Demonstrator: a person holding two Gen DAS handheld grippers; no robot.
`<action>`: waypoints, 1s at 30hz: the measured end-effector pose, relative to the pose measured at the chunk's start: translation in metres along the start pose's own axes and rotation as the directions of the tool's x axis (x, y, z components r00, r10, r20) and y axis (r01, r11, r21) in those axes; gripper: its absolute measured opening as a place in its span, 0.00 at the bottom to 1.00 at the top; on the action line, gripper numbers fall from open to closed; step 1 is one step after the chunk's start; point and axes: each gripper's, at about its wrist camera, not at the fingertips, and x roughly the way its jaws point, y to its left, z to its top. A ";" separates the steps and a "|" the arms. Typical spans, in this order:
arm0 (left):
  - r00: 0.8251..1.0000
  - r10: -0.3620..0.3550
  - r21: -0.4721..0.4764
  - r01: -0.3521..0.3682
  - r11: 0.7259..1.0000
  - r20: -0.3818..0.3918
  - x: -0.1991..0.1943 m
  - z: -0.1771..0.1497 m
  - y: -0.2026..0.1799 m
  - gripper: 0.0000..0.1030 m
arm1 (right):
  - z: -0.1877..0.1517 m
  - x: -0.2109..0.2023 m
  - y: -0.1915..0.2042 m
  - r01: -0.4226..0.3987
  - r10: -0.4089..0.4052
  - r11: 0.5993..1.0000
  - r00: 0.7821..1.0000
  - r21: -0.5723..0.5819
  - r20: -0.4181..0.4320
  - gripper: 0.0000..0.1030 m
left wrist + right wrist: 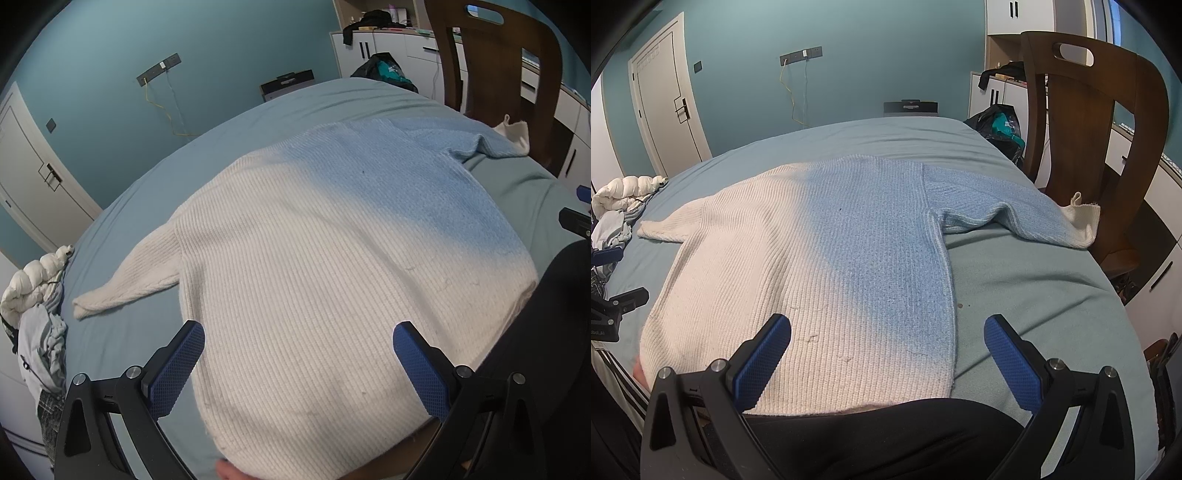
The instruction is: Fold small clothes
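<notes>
Knit sweater (314, 266) lies spread flat on the bed (1015, 295), sleeves out, hem nearest; left gripper (299, 365) and right gripper (886, 360) are held released above hem corners, which are best pinched together and lifted evenly.

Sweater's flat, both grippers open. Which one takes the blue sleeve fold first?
Probably right. The right gripper sits over the sweater's blue half, with the blue sleeve ahead on its side. The left gripper faces the white sleeve.
</notes>
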 end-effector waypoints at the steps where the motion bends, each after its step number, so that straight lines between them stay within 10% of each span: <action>1: 1.000 0.001 0.000 -0.001 1.000 0.000 0.000 0.000 0.000 1.00 | 0.000 0.000 0.000 0.000 0.000 1.000 1.000 0.000 0.000 0.99; 30: 1.000 0.001 0.007 -0.001 1.000 -0.004 0.000 -0.001 -0.002 1.00 | -0.002 0.001 -0.002 -0.005 0.005 1.000 1.000 0.007 0.000 0.99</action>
